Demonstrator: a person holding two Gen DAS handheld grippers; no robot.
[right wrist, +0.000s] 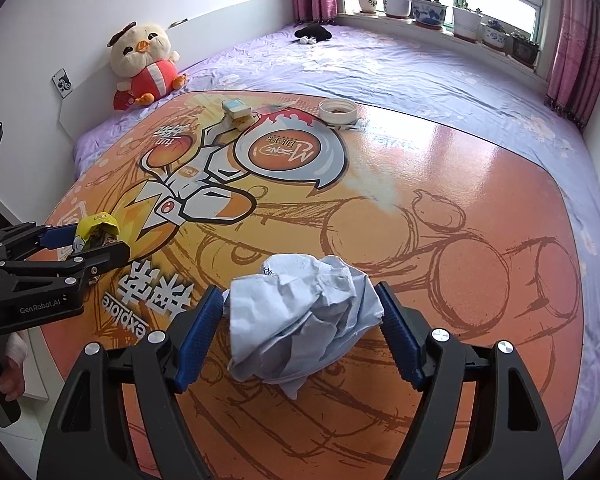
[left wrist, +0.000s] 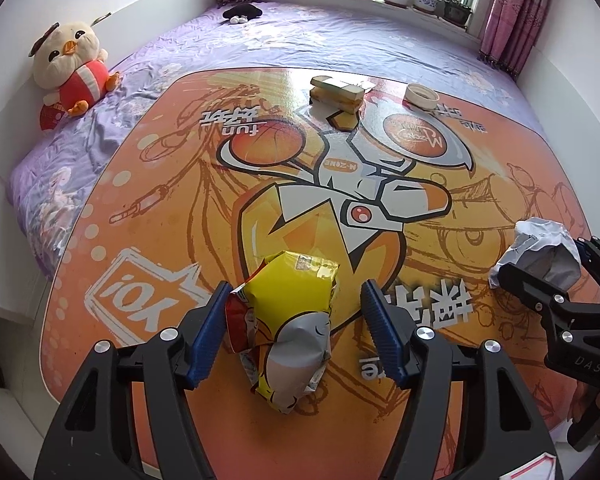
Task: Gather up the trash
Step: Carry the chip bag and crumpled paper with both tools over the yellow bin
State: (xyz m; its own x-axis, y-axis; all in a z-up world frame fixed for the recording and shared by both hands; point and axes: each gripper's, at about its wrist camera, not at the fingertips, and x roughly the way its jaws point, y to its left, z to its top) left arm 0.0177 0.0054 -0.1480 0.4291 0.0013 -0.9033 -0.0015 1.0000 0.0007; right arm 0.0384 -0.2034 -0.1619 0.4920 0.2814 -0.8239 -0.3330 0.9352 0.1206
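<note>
Both my left tongs [left wrist: 292, 336] and right tongs [right wrist: 300, 336] stand open around the yellow wrapper [left wrist: 296, 320] and crumpled paper [right wrist: 300, 320], so a shallow squeeze may let this springy trash slip back onto the surface [right wrist: 460, 200].

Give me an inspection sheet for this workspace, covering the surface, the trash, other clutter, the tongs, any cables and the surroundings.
Surface: glossy orange cartoon-print table top, set over a purple bedsheet.
Job's things: yellow snack wrapper between the left tongs; crumpled white paper between the right tongs.
Clutter: stacked small boxes and a shallow white dish at the table's far edge.
Grippers: both tongs stand apart; the left pads are near the wrapper, with a clear gap on one side; the right pads sit close beside the paper, contact unclear.
Cables: nothing seen.
Surroundings: plush chick, potted plants on the windowsill, pink curtains.
</note>
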